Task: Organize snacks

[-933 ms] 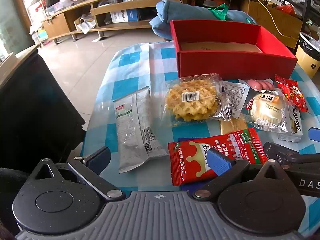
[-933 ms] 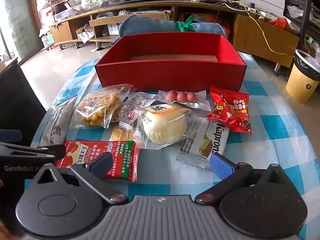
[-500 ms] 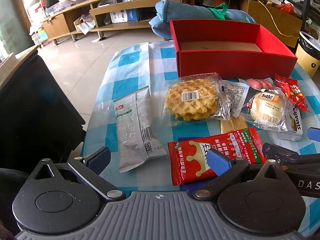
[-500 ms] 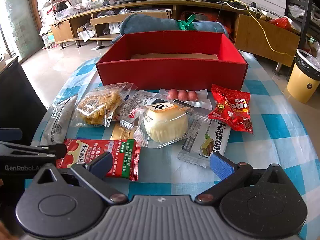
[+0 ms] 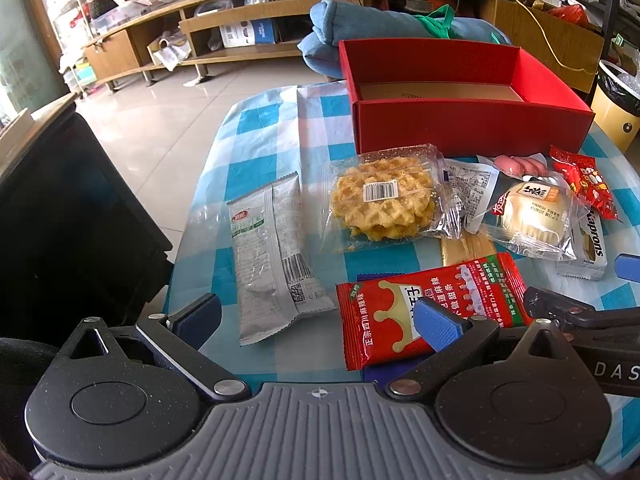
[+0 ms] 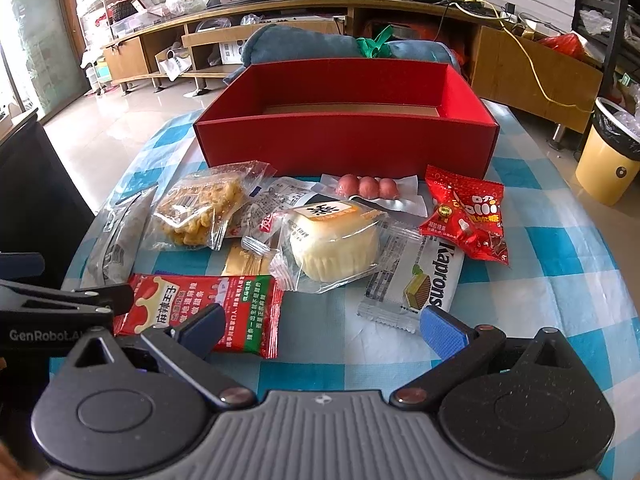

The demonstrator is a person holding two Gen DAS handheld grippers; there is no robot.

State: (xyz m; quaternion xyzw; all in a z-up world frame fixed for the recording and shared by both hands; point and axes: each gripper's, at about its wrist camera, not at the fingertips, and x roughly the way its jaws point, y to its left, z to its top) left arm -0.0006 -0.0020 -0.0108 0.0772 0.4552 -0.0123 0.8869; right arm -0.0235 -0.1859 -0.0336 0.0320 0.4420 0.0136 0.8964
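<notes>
Left wrist view: left gripper [image 5: 318,320], jaws spread wide and holding nothing, low at the bottom of the frame above the checked tablecloth [image 5: 256,120]. Silver-grey packet [image 5: 276,256] lying flat just ahead of the gap, left of centre; red spicy-strip packet [image 5: 432,308] at lower right, partly behind the right blue pad [image 5: 438,324]. Waffle bag [image 5: 386,198] at centre, with wrapped bun [image 5: 532,216] and wafer pack [image 5: 592,240] toward the right edge. Red box [image 5: 468,128] at upper right, open-topped, apparently empty (only part of its bare floor visible).

Right wrist view: right gripper [image 6: 320,324], likewise wide open and empty, bottom centre. Sausage pack [image 6: 370,188] and red candy bag [image 6: 468,216] at mid-frame, just below the box's front wall; box centred in the upper half.

Step in hand, judged: first pick not yet made. Best started with the nearest flat packets. Advisable to lower the pads astride a short edge, close gently (crinkly film, crushable contents), lift clear of neighbours, then carry over the front wall and lay flat against a box side. Overlapping bags at centre best left until freed.
</notes>
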